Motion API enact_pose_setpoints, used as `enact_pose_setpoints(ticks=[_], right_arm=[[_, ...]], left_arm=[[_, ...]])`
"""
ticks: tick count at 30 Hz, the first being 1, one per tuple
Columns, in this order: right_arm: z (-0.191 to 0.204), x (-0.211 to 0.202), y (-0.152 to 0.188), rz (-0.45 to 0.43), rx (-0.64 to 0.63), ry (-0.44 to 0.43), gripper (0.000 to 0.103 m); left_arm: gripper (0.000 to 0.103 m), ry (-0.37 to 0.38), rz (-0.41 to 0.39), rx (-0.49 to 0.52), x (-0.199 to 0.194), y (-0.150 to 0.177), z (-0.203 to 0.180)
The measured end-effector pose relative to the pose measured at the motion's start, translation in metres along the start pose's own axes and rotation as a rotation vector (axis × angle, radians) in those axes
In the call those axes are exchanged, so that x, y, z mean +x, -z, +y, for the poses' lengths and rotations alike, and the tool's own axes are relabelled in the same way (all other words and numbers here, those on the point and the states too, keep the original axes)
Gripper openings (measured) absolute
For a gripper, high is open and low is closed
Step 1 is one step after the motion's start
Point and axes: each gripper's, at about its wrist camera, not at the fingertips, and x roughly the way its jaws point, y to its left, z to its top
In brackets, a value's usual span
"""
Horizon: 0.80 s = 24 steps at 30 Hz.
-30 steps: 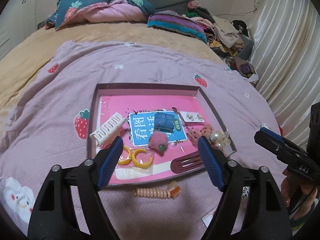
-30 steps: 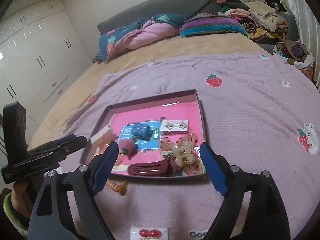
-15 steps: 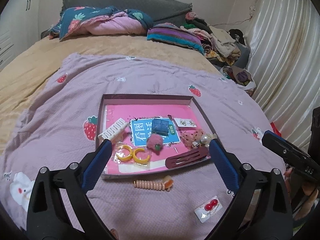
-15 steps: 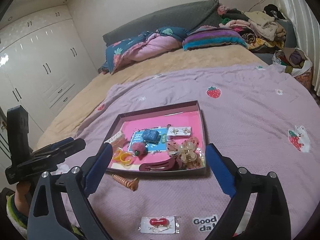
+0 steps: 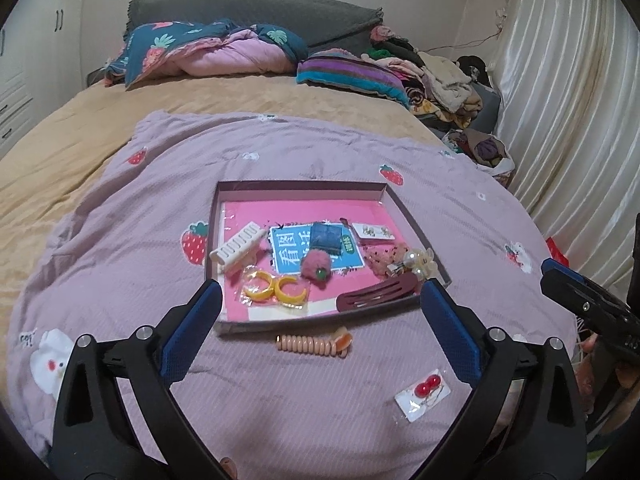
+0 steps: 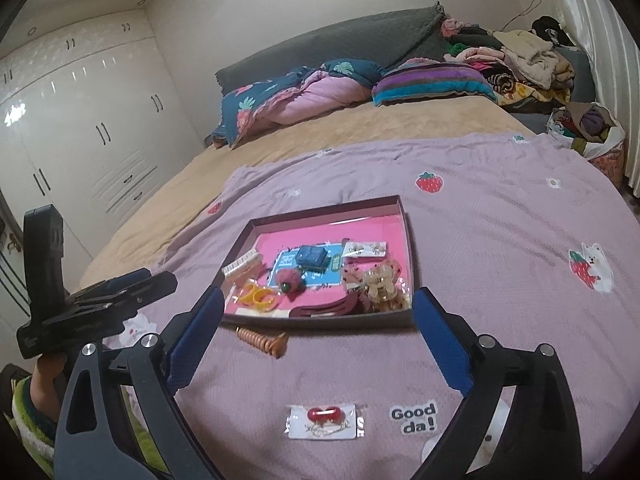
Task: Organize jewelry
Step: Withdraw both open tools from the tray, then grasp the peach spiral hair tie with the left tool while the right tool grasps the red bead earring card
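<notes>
jewelry tray (image 5: 416,222) sits in blur, small pieces unreadable; left gripper (image 5: 318,304) and right gripper (image 6: 316,314) gape empty.

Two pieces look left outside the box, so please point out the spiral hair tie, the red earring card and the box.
spiral hair tie (image 5: 306,345), left wrist view, middle of the coil
red earring card (image 6: 322,421), right wrist view, centre of the card
box (image 5: 302,186), left wrist view, far wall
</notes>
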Motion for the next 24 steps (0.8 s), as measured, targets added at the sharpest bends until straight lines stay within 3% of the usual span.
enact_pose_setpoints(ticks=[24], right_arm=[[0.019,0.038,0.078,0.198,-0.112,0.045,0.094]], left_arm=[[0.093,-0.048,0.117,0.024,0.031,0.047,0.012]])
